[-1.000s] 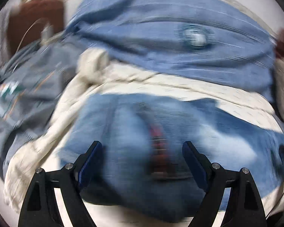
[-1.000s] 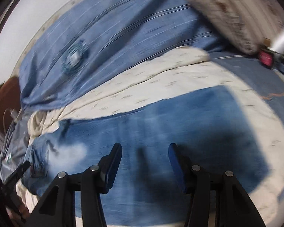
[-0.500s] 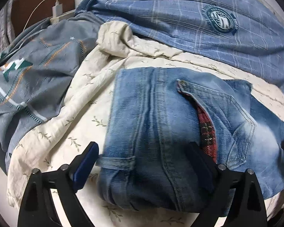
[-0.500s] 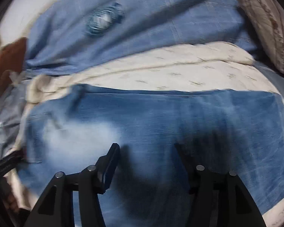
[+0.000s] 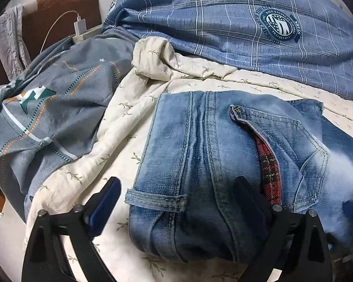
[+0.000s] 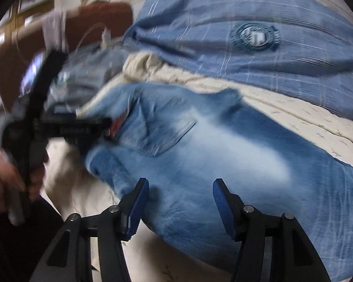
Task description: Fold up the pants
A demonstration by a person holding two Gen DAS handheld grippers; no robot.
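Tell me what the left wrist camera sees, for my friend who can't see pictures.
Light blue jeans lie on a cream leaf-print blanket, waistband end nearest, with the open left gripper straddling it. A red plaid lining peeks from a pocket. Behind are a blue checked quilt and a grey patterned cloth.

The right gripper (image 6: 180, 202) now sits nearer the waistband of the jeans (image 6: 235, 155), with the left gripper (image 6: 87, 129) entering at 9 o'clock.

Black plastic arms with silver screws, ending in ribbed blue pads (image 6: 138, 208) on the right claw (image 6: 180, 205); matching blue-padded left claw (image 5: 176, 202); bare-skinned left hand (image 6: 4, 183), blurred.
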